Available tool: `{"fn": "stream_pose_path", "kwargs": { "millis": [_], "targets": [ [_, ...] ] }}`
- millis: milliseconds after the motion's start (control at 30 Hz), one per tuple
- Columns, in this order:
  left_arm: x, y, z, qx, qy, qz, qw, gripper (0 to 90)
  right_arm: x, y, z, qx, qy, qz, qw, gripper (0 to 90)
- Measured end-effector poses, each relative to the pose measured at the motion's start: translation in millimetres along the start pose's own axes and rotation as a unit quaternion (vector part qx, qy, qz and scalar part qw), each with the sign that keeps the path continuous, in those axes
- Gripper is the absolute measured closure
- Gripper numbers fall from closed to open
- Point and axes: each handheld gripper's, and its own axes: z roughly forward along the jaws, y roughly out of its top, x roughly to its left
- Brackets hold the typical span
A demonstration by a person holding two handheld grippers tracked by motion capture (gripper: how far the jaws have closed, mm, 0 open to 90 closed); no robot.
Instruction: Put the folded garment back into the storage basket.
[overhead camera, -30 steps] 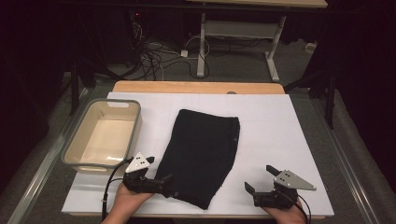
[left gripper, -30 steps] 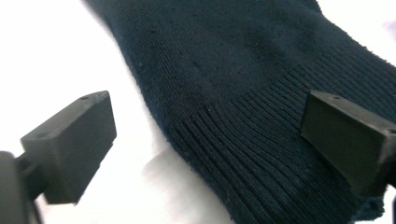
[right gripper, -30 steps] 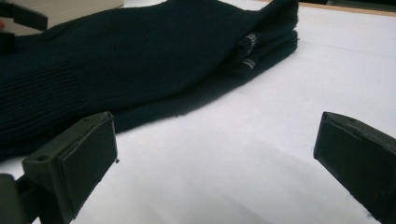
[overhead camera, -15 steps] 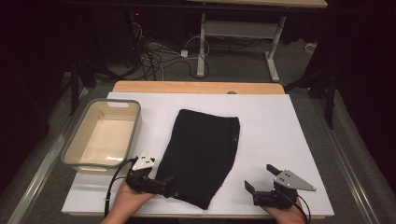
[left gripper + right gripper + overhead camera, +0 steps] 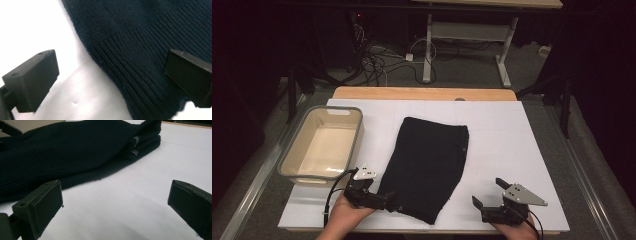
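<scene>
A black knit garment (image 5: 428, 162) lies folded flat in the middle of the white table top (image 5: 507, 135). My left gripper (image 5: 388, 202) sits at its near left corner, open. In the left gripper view the ribbed hem (image 5: 142, 62) runs between the wide-apart jaws of the left gripper (image 5: 112, 77), one jaw over bare table and the other over the cloth. My right gripper (image 5: 487, 192) rests open near the front edge, right of the garment. In the right gripper view the garment (image 5: 75, 152) lies beyond the right gripper (image 5: 117, 205), with bare table between its jaws.
A beige bin with a grey rim (image 5: 292, 172) stands empty at the table's left side. A wooden strip (image 5: 422, 93) edges the far side. Cables and desk legs lie on the floor beyond.
My left gripper has shifted very slightly at the garment's near corner. The right gripper and the garment have not moved.
</scene>
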Motion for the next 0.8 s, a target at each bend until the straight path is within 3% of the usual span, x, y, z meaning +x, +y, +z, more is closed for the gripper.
{"fn": "stream_pose_path", "kwargs": {
  "millis": [367, 467, 700, 800],
  "targets": [
    [-1.9, -0.3, 3.5, 0.024, 0.004, -0.01, 0.9997, 0.0, 1.0, 0.8, -0.7, -0.007, 0.006, -0.001, 1.0, 0.3],
    [-1.1, -0.1, 3.4, 0.033, -0.003, -0.021, 0.9992, 0.3, 0.2, 1.0, 0.1, -0.009, 0.009, 0.003, 0.9999, 0.4],
    [-3.6, -0.6, -3.9, 0.049, -0.017, -0.011, 0.9986, 9.1, -2.6, 1.4, 2.7, -0.009, 0.013, 0.002, 0.9999, 0.8],
    [-1.4, -3.3, -4.2, 0.049, -0.027, -0.02, 0.9982, 11.3, -2.3, 2.8, 5.4, -0.008, 0.015, 0.0, 0.9999, 0.8]
  ]
}}
